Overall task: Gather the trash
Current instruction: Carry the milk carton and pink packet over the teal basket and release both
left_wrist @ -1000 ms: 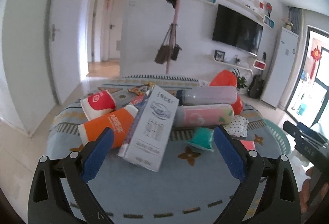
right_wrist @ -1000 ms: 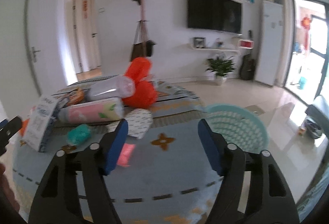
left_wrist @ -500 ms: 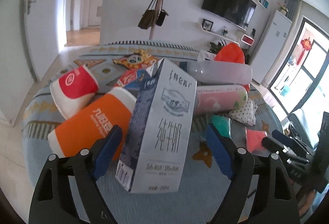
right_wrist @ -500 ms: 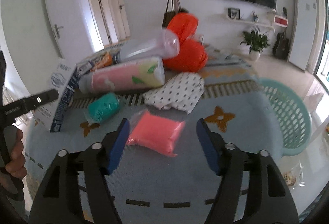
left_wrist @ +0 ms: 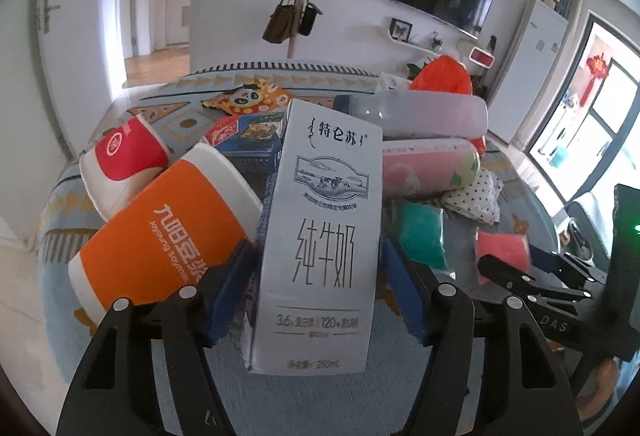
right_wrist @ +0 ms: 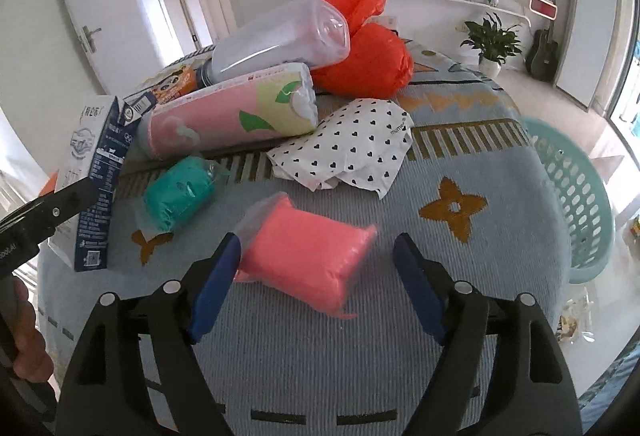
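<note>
A white milk carton lies on the patterned tablecloth, propped against an orange paper cup. My left gripper has the carton between its blue pads; its jaws are closing and both pads sit against the carton's sides. In the right wrist view a pink plastic packet lies between the pads of my right gripper. These jaws are closing too: the left pad touches the packet, the right pad stands clear of it.
Around them lie a teal packet, a dotted paper bag, a pink roll pack, a clear bottle, orange bags and a red-and-white cup. A teal basket stands beside the table at the right.
Both grippers dropped toward the table and tilted down. The left jaws narrowed around the milk carton. The right gripper came over the pink packet and its jaws narrowed.
</note>
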`<control>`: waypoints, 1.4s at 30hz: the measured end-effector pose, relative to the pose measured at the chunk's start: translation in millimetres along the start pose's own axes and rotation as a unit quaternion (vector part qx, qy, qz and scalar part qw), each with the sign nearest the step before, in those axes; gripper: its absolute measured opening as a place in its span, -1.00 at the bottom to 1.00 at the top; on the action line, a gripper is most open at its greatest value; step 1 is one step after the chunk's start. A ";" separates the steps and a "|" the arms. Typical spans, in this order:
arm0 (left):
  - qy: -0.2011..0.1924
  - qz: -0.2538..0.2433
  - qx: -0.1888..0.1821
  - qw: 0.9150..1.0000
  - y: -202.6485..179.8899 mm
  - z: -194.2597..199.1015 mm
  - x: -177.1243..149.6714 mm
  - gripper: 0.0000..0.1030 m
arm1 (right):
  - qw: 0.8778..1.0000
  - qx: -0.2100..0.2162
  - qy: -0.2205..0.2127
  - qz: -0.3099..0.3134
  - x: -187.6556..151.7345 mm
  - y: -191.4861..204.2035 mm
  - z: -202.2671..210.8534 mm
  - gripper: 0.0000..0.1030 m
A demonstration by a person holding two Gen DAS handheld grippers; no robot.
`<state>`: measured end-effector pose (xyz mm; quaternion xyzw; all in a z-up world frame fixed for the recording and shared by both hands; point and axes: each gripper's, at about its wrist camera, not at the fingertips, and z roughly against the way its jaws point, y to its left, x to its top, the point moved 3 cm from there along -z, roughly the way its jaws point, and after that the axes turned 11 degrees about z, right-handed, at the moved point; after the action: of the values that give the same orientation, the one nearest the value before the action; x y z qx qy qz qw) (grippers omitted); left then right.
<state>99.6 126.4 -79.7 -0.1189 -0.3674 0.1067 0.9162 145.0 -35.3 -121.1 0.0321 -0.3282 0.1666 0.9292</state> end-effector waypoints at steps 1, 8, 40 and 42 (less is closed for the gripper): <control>0.001 -0.002 0.003 1.000 -0.9 0.8 -1.0 0.17 | 1.000 -0.002 -0.001 0.004 -1.2 1.2 0.1 0.03; -0.020 -0.011 0.010 1.000 -13.9 14.5 -6.9 0.04 | 1.000 0.016 -0.011 -0.001 -1.7 -1.2 1.5 -0.60; -0.037 -0.140 -0.146 0.979 -275.0 -27.0 45.8 0.04 | 0.983 -0.125 -0.105 -0.088 34.2 -219.4 70.6 -0.61; -0.024 -0.142 -0.150 0.978 -291.6 -42.6 45.0 0.04 | 0.983 -0.128 -0.091 -0.099 29.9 -237.2 62.4 -0.61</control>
<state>192.8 -143.6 5.9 -0.1987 -0.4141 -0.0776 0.8849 207.8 -260.8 -41.9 -0.0398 -0.4256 0.0266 0.9036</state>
